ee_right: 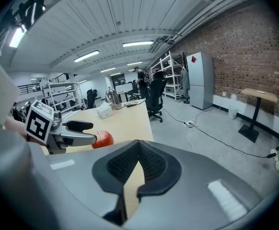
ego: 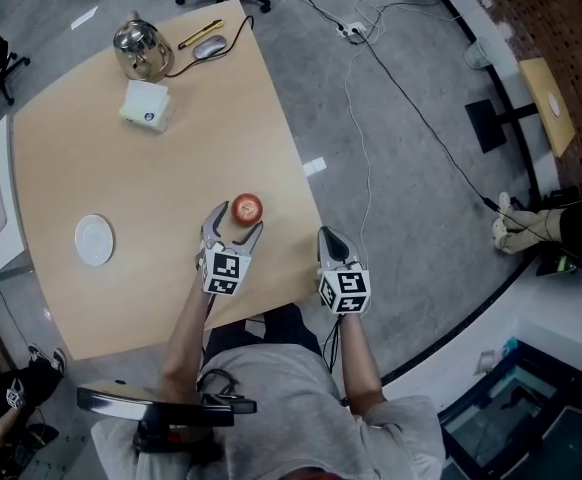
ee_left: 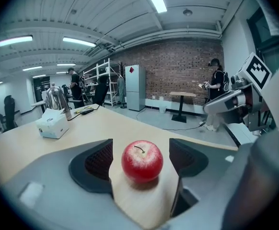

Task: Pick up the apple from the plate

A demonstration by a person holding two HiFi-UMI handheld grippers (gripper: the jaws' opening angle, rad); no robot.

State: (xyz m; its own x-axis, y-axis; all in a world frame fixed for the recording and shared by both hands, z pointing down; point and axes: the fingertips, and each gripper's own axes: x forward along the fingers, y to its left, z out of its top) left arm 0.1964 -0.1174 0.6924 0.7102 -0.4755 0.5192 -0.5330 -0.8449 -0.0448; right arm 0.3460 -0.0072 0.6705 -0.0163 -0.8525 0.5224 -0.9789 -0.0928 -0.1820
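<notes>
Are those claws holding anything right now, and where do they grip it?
Nothing is held. The left claw stands open around the apple, not touching it; the right claw is shut and empty.

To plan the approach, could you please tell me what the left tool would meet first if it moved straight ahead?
The red apple, standing on the table right between the left tool's open jaws; nothing lies before it.

In your right gripper view, your left gripper (ee_right: 87,132) hid most of the apple (ee_right: 105,139). In your head view, the yellow item (ego: 201,34) beside the mouse (ego: 209,48) was too small to name.
</notes>
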